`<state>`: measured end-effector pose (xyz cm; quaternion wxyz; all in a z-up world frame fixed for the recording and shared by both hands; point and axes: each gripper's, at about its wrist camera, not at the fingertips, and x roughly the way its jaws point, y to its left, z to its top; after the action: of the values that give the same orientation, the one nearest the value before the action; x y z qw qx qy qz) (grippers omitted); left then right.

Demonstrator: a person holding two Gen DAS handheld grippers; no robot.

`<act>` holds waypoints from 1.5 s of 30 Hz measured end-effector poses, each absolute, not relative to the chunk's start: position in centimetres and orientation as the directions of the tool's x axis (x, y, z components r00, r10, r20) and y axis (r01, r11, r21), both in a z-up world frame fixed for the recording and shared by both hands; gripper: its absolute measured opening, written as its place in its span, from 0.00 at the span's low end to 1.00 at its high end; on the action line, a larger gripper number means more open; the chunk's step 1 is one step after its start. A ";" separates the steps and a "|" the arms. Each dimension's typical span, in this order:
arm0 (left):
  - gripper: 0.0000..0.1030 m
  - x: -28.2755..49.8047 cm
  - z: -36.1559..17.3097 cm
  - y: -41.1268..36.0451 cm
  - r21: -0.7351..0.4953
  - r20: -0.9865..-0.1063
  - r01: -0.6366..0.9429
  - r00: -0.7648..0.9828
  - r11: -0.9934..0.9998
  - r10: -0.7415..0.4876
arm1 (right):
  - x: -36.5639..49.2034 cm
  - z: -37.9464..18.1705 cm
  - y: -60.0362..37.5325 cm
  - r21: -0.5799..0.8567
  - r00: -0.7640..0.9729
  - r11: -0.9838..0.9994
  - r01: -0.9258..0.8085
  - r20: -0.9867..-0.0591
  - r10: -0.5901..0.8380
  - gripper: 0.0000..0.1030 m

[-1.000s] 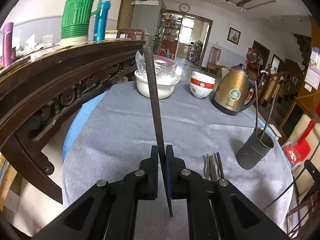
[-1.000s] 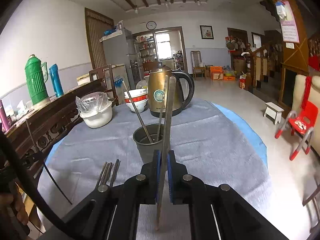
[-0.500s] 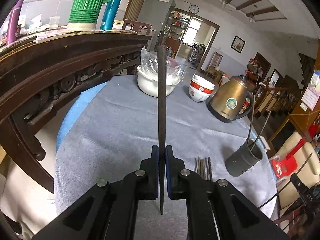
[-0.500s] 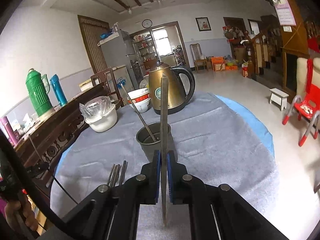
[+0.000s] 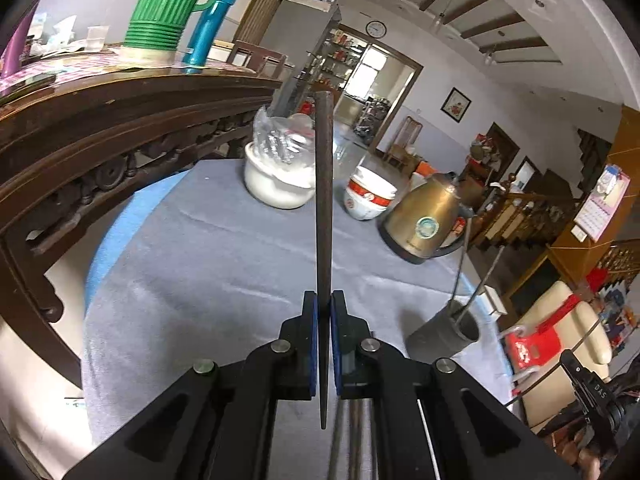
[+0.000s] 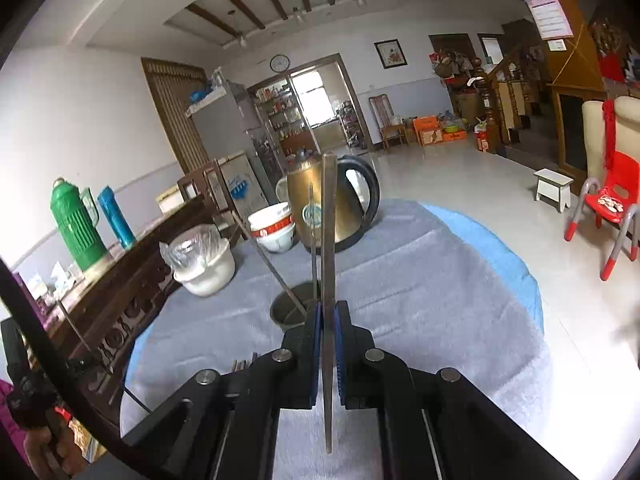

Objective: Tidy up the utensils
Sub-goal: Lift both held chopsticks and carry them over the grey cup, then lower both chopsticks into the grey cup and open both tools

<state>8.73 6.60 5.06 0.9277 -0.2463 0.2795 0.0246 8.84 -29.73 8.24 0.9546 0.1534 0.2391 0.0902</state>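
Two tools (image 5: 323,308) (image 6: 329,312), one chopstick (image 5: 323,208) (image 6: 329,240) each

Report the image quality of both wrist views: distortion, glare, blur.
Left wrist view: heavy fisheye bending of the sideboard, black corner vignette, the window blown out, the chopstick sharp. Right wrist view: the same curvature and vignette, the doorway window overexposed, glare on the floor, a smeared blur at the right edge.
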 end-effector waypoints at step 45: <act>0.06 25.8 6.2 -9.8 -0.387 -0.539 0.076 0.790 0.919 -0.292 | 24.8 6.5 -28.3 0.349 0.818 0.925 -0.152 -0.480 0.316 0.07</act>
<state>25.82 -9.82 6.22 0.9298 -0.1751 0.3083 -0.0987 24.80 -28.29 6.55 0.9418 0.1490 0.2745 0.1241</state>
